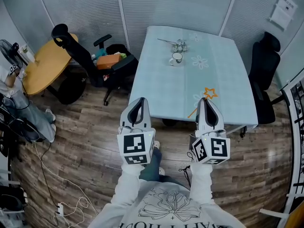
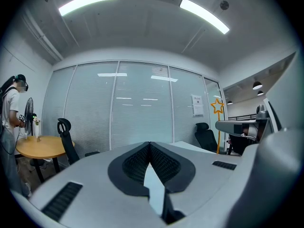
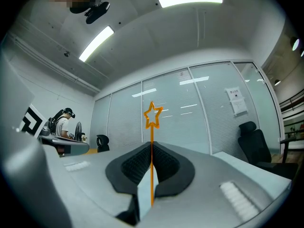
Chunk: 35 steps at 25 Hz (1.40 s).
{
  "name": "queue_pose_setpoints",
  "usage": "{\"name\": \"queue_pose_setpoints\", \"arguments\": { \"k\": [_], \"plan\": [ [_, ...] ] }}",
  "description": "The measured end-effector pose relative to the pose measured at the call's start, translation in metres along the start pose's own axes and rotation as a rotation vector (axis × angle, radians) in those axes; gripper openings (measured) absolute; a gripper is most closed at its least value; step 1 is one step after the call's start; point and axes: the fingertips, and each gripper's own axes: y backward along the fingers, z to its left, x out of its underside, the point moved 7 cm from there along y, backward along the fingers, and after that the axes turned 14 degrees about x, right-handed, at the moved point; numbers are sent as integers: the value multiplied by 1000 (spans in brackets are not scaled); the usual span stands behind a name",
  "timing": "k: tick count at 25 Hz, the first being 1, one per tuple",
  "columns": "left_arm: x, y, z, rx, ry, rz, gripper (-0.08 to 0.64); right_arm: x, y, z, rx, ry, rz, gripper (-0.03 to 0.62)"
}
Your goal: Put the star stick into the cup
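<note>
An orange star stick (image 1: 209, 94) is clamped upright in my right gripper (image 1: 205, 100), held over the near right edge of the pale blue table (image 1: 156, 94). In the right gripper view the star (image 3: 153, 115) stands above the shut jaws (image 3: 152, 144), with the stick running down between them. The white cup (image 1: 176, 58) sits far across the table, well ahead of both grippers. My left gripper (image 1: 137, 100) hovers at the near left edge of the table, shut and empty (image 2: 149, 144). The star (image 2: 217, 106) also shows at the right of the left gripper view.
A small cluster of shiny items (image 1: 179, 45) lies just behind the cup. Black office chairs stand at the left (image 1: 80, 56) and right (image 1: 263, 65) of the table. A round wooden table (image 1: 45, 63) and a person (image 1: 9, 75) are at the far left. Cables (image 1: 61, 198) trail on the floor.
</note>
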Motion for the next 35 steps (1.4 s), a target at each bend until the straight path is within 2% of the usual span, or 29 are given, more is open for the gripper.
{"name": "queue_pose_setpoints", "arguments": {
  "k": [7, 20, 35],
  "plan": [
    [0, -33, 17, 1, 5, -7, 6, 4, -34, -4, 9, -1, -13, 15],
    [-7, -130, 65, 57, -3, -38, 6, 10, -135, 0, 24, 21, -55, 15],
    [-25, -265, 127, 92, 2, -10, 6, 16, -280, -7, 36, 38, -51, 15]
  ]
}}
